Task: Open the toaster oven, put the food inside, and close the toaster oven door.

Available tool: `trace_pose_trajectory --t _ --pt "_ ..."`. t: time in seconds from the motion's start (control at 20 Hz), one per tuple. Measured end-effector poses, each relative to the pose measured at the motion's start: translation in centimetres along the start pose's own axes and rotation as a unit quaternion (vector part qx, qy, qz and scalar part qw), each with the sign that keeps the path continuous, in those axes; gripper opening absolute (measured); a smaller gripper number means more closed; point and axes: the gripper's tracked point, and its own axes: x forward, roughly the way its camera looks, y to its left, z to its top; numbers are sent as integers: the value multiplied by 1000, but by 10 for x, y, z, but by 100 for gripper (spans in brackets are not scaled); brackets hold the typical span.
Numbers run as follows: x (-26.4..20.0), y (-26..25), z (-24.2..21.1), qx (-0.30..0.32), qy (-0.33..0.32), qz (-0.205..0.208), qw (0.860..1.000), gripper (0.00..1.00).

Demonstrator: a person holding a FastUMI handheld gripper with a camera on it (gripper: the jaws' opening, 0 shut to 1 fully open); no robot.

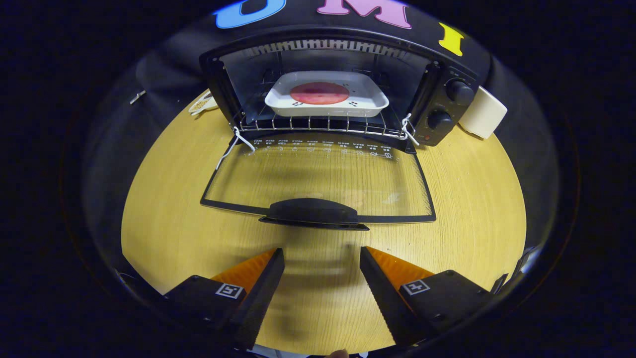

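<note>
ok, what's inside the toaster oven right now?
On the wire rack in the toaster oven sits a white tray holding a round reddish piece of food. The tray hides the rack beneath it. The door lies open; the gripper is open, holding nothing.

Spread wide, gripper [322, 258] over bare table [472, 209]; ahead, lowered door [318, 184] and handle [313, 213] bar the oven mouth [323, 89], tray [326, 97] filling the rack.
</note>
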Motion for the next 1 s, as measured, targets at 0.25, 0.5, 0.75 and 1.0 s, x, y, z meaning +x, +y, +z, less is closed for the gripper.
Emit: trace_pose_trajectory --t 0.25,0.5,0.75,1.0 --pt "18 7 12 16 -3 -7 1000 100" --pt "23 8 19 55 4 -24 998 99" --pt "12 8 21 59 -16 -15 998 99" --pt "-15 8 32 60 -60 -4 996 99"
